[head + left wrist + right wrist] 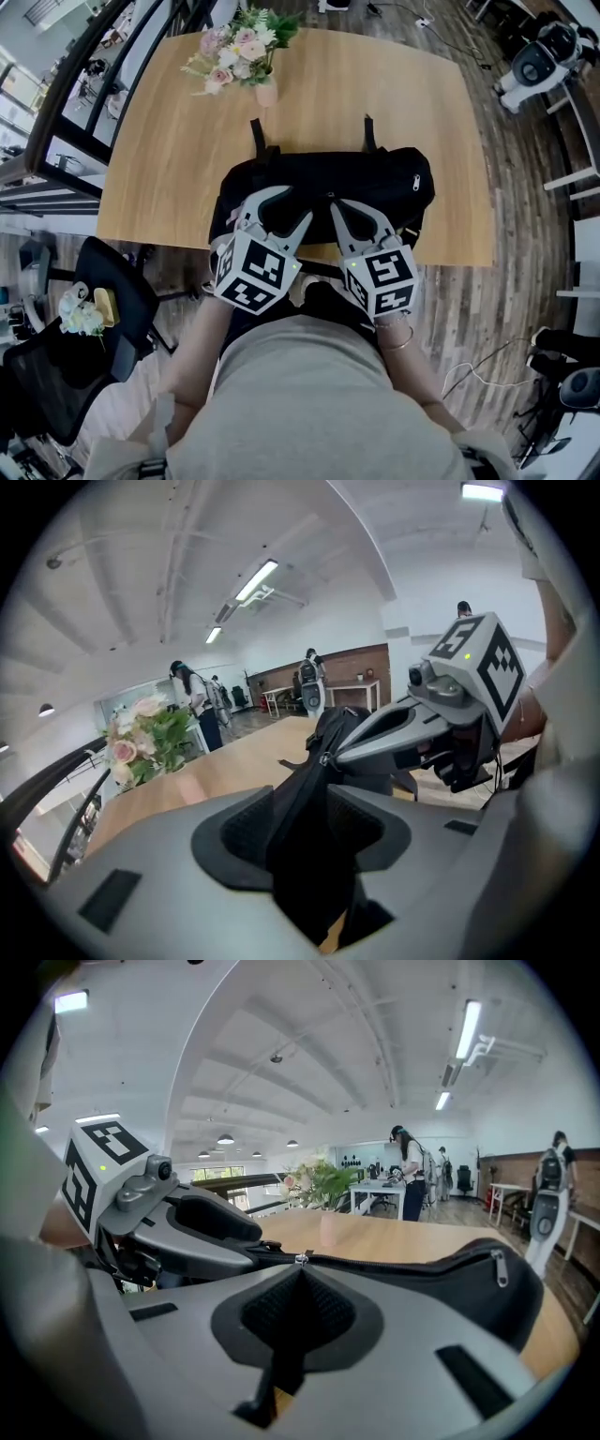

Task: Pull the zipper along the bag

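Note:
A black bag [375,183] lies on the wooden table [375,94] at its near edge. My left gripper [298,202] is at the bag's near left. Its jaws stand wide apart, with a raised fold of the bag's fabric [314,808] between the pads. My right gripper [336,201] sits just to its right with both fingers together. In the right gripper view it [300,1266] is shut on the small silver zipper pull [300,1259], and the closed zipper line runs away to the right. The left gripper view shows the right gripper [330,758] at the bag's top ridge.
A vase of pink and white flowers [246,56] stands at the table's far side. A second zipper pull [500,1267] hangs on the bag's side pocket. A black chair [94,309] is on the floor at my left. People stand far off in the room.

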### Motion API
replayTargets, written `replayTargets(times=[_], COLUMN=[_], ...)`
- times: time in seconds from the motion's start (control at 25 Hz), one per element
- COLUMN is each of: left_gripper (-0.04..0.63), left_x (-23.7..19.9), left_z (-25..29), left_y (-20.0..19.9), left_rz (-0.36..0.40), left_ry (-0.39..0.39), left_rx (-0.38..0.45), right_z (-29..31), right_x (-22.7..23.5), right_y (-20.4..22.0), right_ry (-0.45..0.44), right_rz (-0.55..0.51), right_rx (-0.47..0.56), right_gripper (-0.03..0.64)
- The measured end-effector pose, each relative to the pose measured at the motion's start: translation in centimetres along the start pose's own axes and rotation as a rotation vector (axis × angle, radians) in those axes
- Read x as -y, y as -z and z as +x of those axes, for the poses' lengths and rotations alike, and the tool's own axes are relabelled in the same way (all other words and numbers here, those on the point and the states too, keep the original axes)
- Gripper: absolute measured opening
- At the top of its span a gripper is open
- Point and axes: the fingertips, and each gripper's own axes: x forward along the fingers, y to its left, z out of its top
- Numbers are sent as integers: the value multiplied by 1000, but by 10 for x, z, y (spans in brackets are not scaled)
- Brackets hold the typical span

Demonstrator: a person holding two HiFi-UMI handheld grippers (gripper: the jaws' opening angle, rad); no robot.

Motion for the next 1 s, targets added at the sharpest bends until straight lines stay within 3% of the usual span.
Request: replayTargets(times=[0.16,0.36,0.72,1.0], left_gripper=[175,173,61,42], left_x=[9,13,16,16], left_z=[14,26,37,33], left_y=[-4,-2,-4,-5], left_rz=[18,100,161,173], left_ry=[45,55,75,77], left_rx=[-7,-49,-76,-65], right_z=[-1,-3,-6,-10], right_x=[0,-1,3,13], right_y=[-2,-3,-6,-5], right_ry=[4,11,13,32], right_rz=[-2,-5,-3,3], right_rx=[-1,-2,5,2], right_gripper=[9,9,9,11])
